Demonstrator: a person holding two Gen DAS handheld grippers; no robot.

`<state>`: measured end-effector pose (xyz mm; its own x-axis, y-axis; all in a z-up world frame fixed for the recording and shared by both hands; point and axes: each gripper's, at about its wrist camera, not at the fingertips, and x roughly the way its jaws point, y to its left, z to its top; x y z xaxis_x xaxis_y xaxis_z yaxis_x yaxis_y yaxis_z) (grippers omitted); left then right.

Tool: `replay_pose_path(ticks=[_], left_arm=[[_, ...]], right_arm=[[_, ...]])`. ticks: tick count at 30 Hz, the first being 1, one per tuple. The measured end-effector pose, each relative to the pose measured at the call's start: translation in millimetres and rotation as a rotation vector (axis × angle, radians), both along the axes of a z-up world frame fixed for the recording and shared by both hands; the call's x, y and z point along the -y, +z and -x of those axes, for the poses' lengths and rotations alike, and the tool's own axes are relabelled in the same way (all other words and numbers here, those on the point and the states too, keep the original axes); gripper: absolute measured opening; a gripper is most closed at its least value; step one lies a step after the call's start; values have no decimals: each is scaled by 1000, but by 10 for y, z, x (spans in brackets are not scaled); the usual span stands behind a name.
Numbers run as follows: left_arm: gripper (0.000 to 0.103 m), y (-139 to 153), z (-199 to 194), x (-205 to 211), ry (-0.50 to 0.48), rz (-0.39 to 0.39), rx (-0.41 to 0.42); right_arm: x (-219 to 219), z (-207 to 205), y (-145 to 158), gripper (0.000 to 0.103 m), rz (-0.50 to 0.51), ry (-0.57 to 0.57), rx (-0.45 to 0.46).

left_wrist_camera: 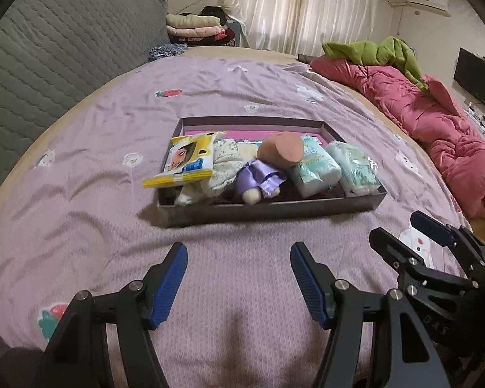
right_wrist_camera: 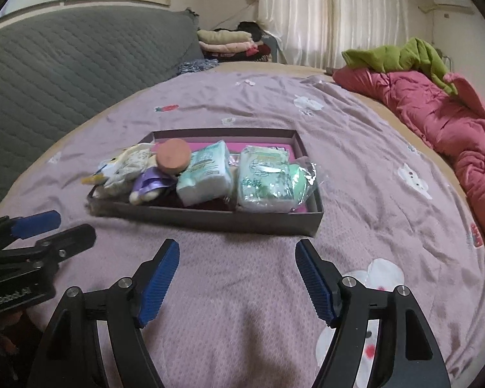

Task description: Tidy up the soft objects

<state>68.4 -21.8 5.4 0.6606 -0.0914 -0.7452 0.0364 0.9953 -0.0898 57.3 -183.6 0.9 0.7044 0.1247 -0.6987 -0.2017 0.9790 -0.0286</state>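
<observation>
Shallow grey cardboard tray point(left_wrist_camera: 268, 211) on the mauve bedspread point(left_wrist_camera: 113, 161) holds a purple-dressed plush doll point(left_wrist_camera: 268, 174), probably light and squashy; grip its torso. Left gripper point(left_wrist_camera: 239, 278) and right gripper point(right_wrist_camera: 237, 278) gape, empty.

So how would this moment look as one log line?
left gripper open, empty | right gripper open, empty | box filled: doll, tissue packs

The left black two-finger gripper point(left_wrist_camera: 239, 278) and the right one point(right_wrist_camera: 237, 278) both angle downward, blue-padded jaws spread wide, nothing between the fingers.
</observation>
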Motion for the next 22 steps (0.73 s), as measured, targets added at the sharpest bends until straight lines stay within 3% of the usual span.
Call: replay_pose_path(ticks=[22], left_arm=[[66,-133,337,61,13,-41,-72]], right_arm=[[97,334,20,76,55,14,3]])
